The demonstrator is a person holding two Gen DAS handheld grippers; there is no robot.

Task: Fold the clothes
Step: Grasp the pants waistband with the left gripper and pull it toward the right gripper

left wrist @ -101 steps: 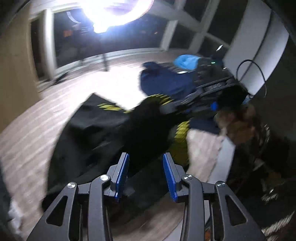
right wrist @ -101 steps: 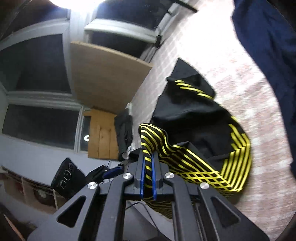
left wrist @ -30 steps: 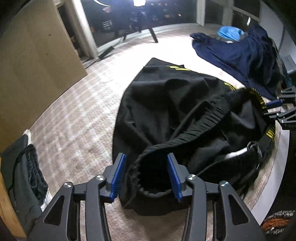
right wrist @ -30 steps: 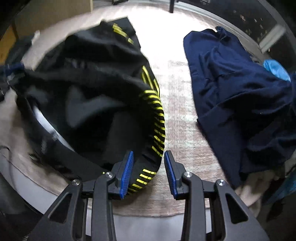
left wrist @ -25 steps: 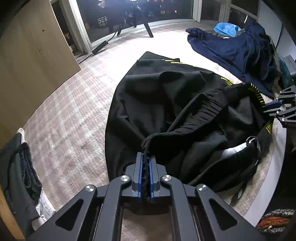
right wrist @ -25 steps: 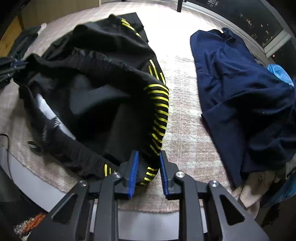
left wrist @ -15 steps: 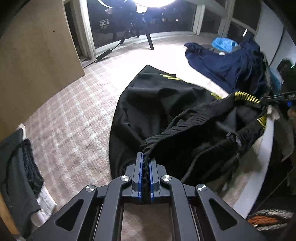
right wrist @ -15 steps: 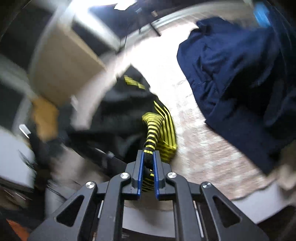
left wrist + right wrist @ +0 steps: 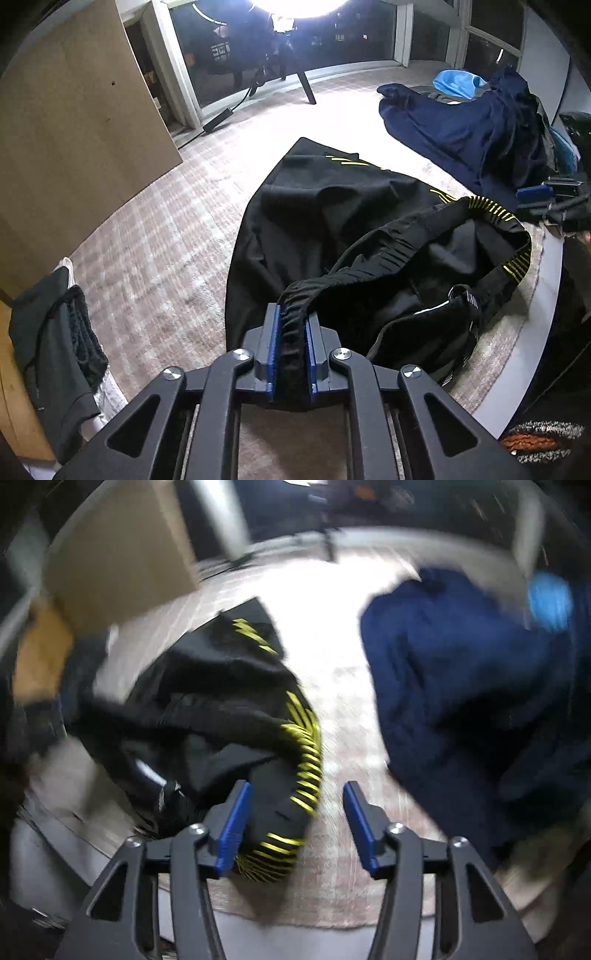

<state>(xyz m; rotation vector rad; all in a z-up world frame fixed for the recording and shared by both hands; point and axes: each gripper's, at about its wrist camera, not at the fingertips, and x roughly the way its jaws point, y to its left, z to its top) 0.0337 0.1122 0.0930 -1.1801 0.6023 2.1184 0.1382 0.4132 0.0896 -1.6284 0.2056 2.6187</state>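
Black shorts with yellow stripes (image 9: 332,221) lie on a pale checked cloth over the table (image 9: 155,236). My left gripper (image 9: 291,332) is shut on the black elastic waistband at its near left end. My right gripper (image 9: 295,823) is open, its blue pads on either side of the yellow-striped waistband end (image 9: 303,760), which lies loose between them. The right gripper also shows at the right edge of the left wrist view (image 9: 546,199). The right wrist view is blurred.
A heap of navy clothes (image 9: 469,136) with a light blue piece (image 9: 458,79) lies at the far right. Folded dark clothes (image 9: 55,347) lie at the left edge. A brown board (image 9: 74,140) leans at the far left. The table's white edge (image 9: 532,354) runs along the right.
My right gripper has opened and let go of the yellow-striped waistband end, which has dropped to the table. My left gripper shut on the waistband and stays shut on it.
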